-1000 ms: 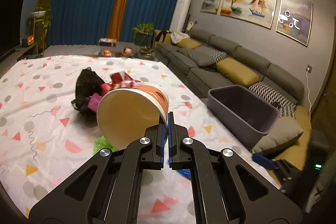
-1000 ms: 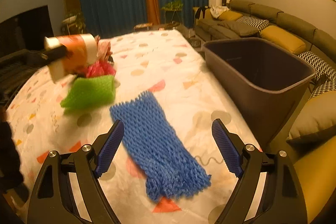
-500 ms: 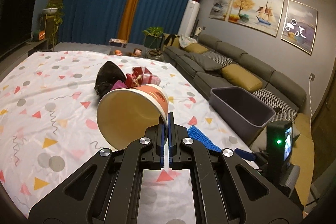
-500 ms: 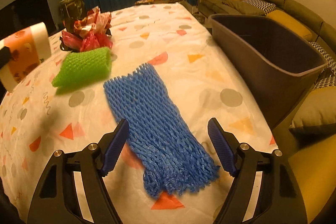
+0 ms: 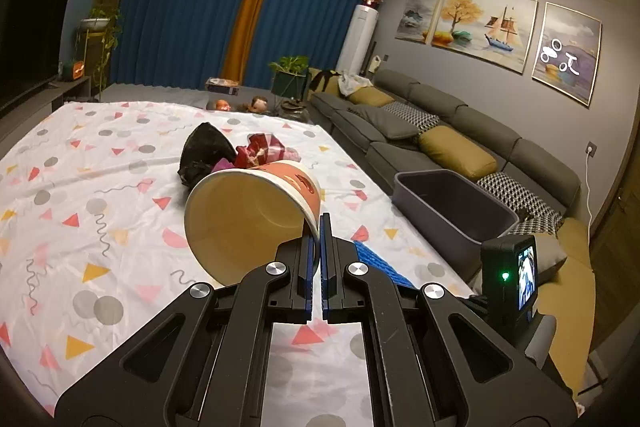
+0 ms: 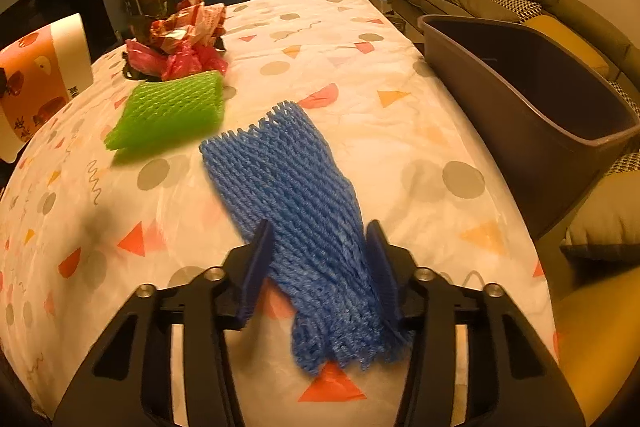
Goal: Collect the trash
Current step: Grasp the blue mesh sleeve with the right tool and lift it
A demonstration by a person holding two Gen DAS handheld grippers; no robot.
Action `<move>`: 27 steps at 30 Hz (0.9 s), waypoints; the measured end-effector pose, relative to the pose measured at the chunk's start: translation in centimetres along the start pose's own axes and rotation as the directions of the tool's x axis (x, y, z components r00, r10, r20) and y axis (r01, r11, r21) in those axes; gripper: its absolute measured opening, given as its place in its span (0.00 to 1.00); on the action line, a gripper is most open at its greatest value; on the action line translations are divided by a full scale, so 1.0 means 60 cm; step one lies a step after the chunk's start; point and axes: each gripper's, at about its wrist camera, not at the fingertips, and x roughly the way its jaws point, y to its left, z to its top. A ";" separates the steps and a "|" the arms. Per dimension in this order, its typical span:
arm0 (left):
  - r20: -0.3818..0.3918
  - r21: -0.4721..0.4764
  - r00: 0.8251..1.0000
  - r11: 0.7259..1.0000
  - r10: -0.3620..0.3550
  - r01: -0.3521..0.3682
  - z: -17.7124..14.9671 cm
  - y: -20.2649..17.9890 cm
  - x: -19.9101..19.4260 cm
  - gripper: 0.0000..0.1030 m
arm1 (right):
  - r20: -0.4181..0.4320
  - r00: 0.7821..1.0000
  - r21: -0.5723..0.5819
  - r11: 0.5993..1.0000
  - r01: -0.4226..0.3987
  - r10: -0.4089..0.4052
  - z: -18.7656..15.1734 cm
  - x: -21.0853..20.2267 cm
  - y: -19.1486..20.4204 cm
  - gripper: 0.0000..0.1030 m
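Observation:
My left gripper (image 5: 319, 227) is shut on the rim of an orange paper cup (image 5: 248, 215), held above the table with its mouth facing me; the cup also shows at the left of the right wrist view (image 6: 40, 83). My right gripper (image 6: 320, 263) is open, its fingers on either side of a blue foam net (image 6: 288, 187) that lies flat on the tablecloth. A green foam net (image 6: 168, 111) lies behind it. Crumpled red wrappers (image 6: 180, 43) and a black bag (image 5: 202, 151) sit further back. A grey bin (image 6: 528, 99) stands at the table's right edge.
The table (image 5: 80, 187) has a white cloth with coloured shapes. A grey sofa (image 5: 440, 131) with cushions runs along the right wall behind the bin. A small camera device (image 5: 512, 279) with a green light stands at the right.
My right gripper has moved down and forward over the blue net and its fingers have narrowed around it. My left gripper has lifted the cup higher and back.

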 end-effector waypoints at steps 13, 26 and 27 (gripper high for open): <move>0.001 0.011 1.000 1.000 0.001 -0.001 0.001 -0.007 -0.002 0.02 | 0.035 0.998 -0.016 0.998 -0.057 0.057 -0.003 -0.010 0.010 0.10; -0.007 0.043 1.000 0.999 -0.007 0.007 -0.001 -0.032 0.004 0.02 | 0.115 0.992 0.022 0.998 -0.059 0.056 -0.007 -0.042 -0.013 0.10; -0.009 0.045 1.000 0.999 -0.008 0.008 -0.002 -0.034 0.005 0.02 | 0.121 0.991 0.027 0.998 -0.057 0.054 -0.007 -0.044 -0.016 0.10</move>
